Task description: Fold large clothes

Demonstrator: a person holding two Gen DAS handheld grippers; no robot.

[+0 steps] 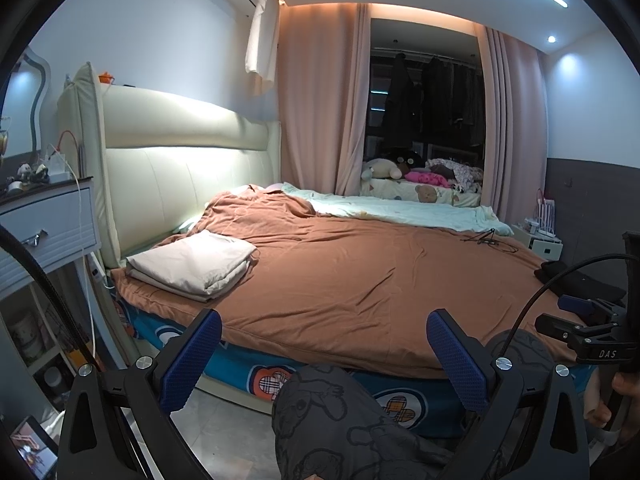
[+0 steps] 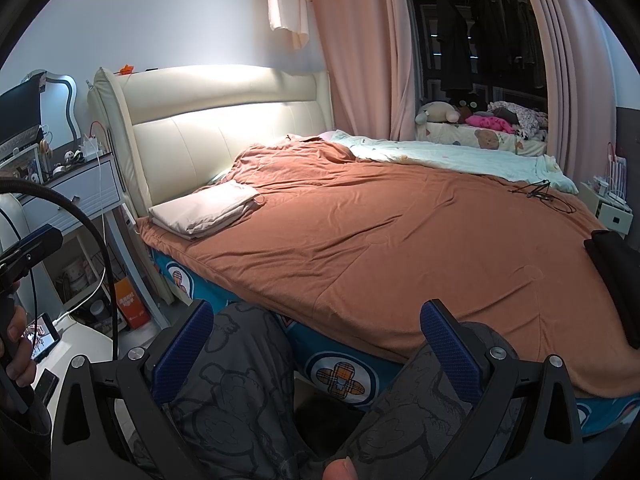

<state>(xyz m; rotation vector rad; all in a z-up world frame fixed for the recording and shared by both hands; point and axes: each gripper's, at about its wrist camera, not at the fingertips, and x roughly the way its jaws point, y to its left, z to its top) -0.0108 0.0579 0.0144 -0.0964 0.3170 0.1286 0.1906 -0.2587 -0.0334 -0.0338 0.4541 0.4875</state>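
Both grippers hang over the person's knees at the bedside, gripping nothing: the left gripper [image 1: 324,354] and the right gripper [image 2: 316,344] each have their blue-padded fingers spread wide. A folded beige cloth [image 1: 192,264] lies on the orange bedspread [image 1: 360,276] near the cream headboard [image 1: 180,172]. A dark garment [image 2: 616,280] rests at the bed's right edge, well apart from the cloth.

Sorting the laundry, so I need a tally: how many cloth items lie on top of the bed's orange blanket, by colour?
Beige folded cloth: 1
Black cloth at the bed's right edge: 1
Total: 2
Both grippers, left and right, are open and hold nothing.
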